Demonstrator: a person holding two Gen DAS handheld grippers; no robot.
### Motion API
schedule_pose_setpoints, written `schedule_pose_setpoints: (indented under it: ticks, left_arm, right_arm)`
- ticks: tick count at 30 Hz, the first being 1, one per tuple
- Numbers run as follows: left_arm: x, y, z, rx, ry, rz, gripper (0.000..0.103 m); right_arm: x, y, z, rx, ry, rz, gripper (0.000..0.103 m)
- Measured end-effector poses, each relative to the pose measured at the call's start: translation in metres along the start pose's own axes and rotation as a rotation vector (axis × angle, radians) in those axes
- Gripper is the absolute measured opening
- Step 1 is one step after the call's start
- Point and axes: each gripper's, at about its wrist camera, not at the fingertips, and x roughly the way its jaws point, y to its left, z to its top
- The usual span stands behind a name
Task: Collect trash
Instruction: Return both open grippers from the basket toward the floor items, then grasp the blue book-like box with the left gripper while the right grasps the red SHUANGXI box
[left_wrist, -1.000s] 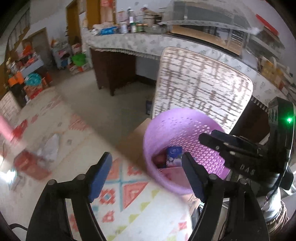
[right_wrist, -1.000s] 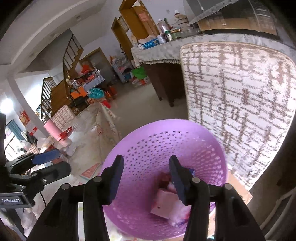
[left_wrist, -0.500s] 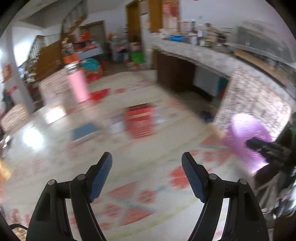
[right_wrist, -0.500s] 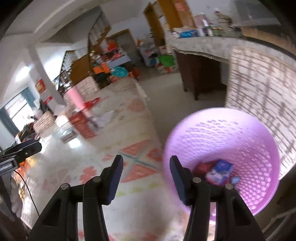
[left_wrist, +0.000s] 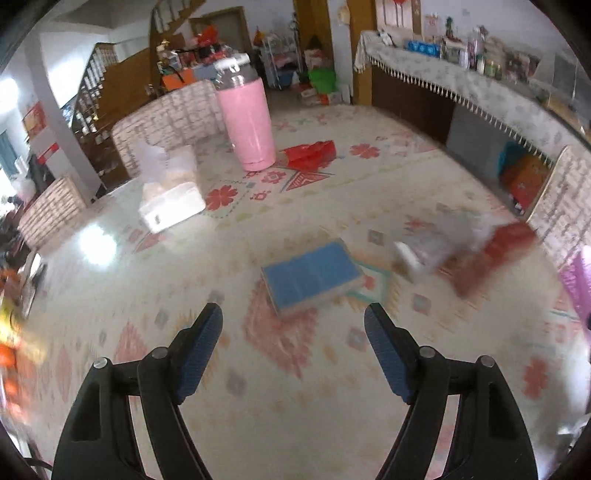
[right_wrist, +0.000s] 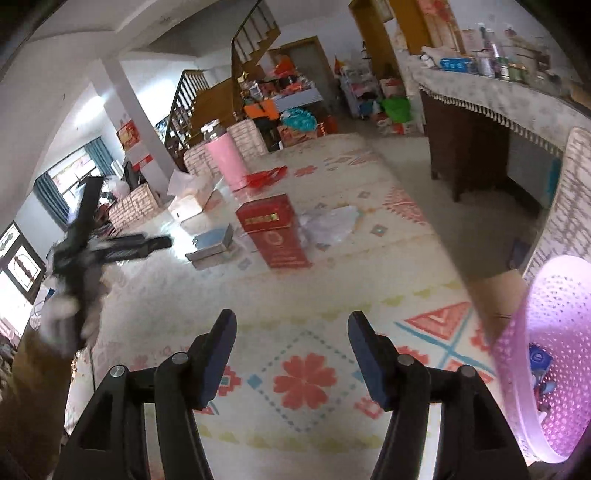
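A purple perforated trash basket (right_wrist: 550, 369) with wrappers inside stands at the right; its edge also shows in the left wrist view (left_wrist: 578, 280). On the patterned table lie a blue flat box (left_wrist: 312, 275), a red box (right_wrist: 273, 230) and a crumpled clear plastic bag (right_wrist: 332, 221). The same box (left_wrist: 491, 254) and bag (left_wrist: 443, 240) show blurred in the left view. My left gripper (left_wrist: 293, 325) is open and empty, just short of the blue box. My right gripper (right_wrist: 291, 325) is open and empty over the table, left of the basket.
A pink bottle (left_wrist: 247, 122), a white tissue box (left_wrist: 171, 199) and a red plastic bag (left_wrist: 310, 151) sit at the table's far side. Woven chairs (left_wrist: 166, 118) surround the table. A cluttered counter (right_wrist: 491, 88) runs along the right.
Both grippers have swung left, away from the purple basket, and now face the table. The left one has come close to the blue box.
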Motion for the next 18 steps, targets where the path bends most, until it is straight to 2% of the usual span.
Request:
schedule_pose_setpoints:
  ticks: [3, 5, 11, 14, 16, 18]
  left_arm:
    - [0.031, 0.013, 0.022, -0.009, 0.024, -0.051, 0.078]
    - [0.055, 0.025, 0.038, -0.041, 0.054, -0.138, 0.078]
    - [0.105, 0.039, 0.052, -0.107, 0.156, -0.293, 0.078]
    - [0.117, 0.034, 0.048, -0.089, 0.208, -0.369, 0.078]
    - [0.113, 0.028, 0.045, -0.055, 0.202, -0.389, 0.079]
    - [0.105, 0.019, 0.038, -0.02, 0.212, -0.451, 0.079]
  right_arm:
    - [0.009, -0.003, 0.005, 0.008, 0.012, -0.013, 0.067]
    - [0.015, -0.007, 0.008, 0.025, 0.018, -0.021, 0.067]
    - [0.032, -0.016, 0.014, 0.063, 0.045, -0.039, 0.067]
    - [0.043, -0.016, 0.02, 0.066, 0.059, -0.035, 0.067]
    - [0.048, -0.014, 0.024, 0.062, 0.063, -0.026, 0.067]
    - [0.051, -0.01, 0.027, 0.053, 0.064, -0.016, 0.067]
